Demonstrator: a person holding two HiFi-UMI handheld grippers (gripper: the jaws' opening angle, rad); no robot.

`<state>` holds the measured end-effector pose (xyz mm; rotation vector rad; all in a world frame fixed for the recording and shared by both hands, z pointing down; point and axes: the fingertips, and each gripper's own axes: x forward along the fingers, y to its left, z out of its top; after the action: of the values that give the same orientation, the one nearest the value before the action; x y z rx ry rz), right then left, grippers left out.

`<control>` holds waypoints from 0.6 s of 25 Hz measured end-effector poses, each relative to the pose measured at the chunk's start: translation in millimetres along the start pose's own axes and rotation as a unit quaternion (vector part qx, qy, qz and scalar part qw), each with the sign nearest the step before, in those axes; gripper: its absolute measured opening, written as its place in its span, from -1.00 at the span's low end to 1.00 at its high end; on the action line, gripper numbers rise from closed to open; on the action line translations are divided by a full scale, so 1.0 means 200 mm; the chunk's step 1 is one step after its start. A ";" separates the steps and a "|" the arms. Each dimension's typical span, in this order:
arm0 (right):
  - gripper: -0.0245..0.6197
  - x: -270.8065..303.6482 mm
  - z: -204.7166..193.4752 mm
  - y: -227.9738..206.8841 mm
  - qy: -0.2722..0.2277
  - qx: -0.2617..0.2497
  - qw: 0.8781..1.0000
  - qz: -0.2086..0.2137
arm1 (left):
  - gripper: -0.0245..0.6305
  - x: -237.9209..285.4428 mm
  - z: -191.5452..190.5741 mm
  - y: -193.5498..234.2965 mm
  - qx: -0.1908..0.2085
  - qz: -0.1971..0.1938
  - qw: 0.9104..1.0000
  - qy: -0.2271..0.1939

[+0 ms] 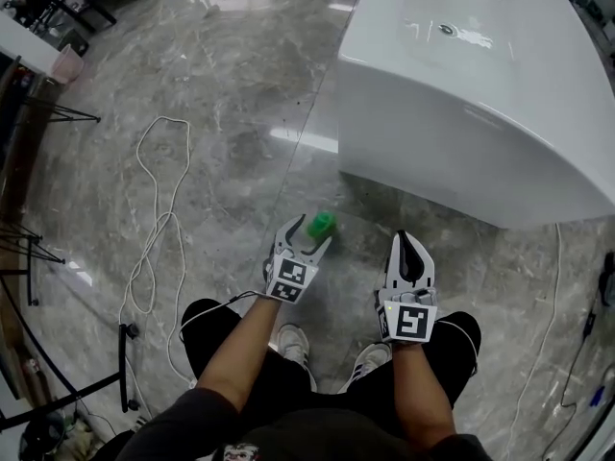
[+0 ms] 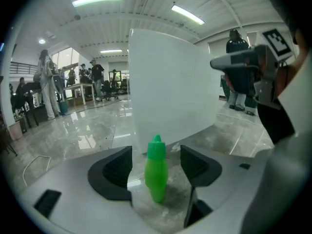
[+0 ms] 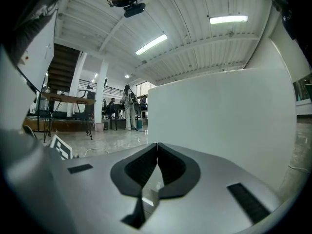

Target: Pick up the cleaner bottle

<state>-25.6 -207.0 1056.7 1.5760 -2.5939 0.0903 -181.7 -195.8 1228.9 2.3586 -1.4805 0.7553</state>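
Note:
A small green cleaner bottle (image 1: 322,224) stands upright on the grey marble floor, close to the white tub. In the left gripper view the cleaner bottle (image 2: 156,168) sits between the two black pads, with a gap on each side. My left gripper (image 1: 309,232) is open and reaches down toward it, its tips just short of the bottle in the head view. My right gripper (image 1: 411,251) hovers to the right of the bottle, jaws shut with the pads meeting and nothing between them (image 3: 157,161).
A large white tub (image 1: 480,84) stands on the floor just beyond the bottle. A white cable (image 1: 159,229) loops over the floor at the left and another cable (image 1: 550,325) runs at the right. The person's shoes (image 1: 293,342) are below the grippers.

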 end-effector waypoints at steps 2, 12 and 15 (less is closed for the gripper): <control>-0.87 -0.01 0.01 0.02 -0.003 -0.001 1.000 0.005 | -0.01 0.08 -0.08 0.00 0.008 -0.016 1.000 0.023; -0.87 -0.03 0.00 0.05 0.000 -0.014 1.000 0.012 | 0.00 0.36 -0.28 -0.05 -0.004 -0.037 0.996 0.085; -0.87 -0.03 -0.02 0.06 0.003 -0.018 1.000 0.013 | 0.00 0.40 -0.30 -0.06 0.010 -0.035 0.995 0.092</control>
<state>-32.2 -195.8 1059.0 1.5275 -2.5968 0.0496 -160.3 -222.8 1324.9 2.2736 -1.3135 0.9450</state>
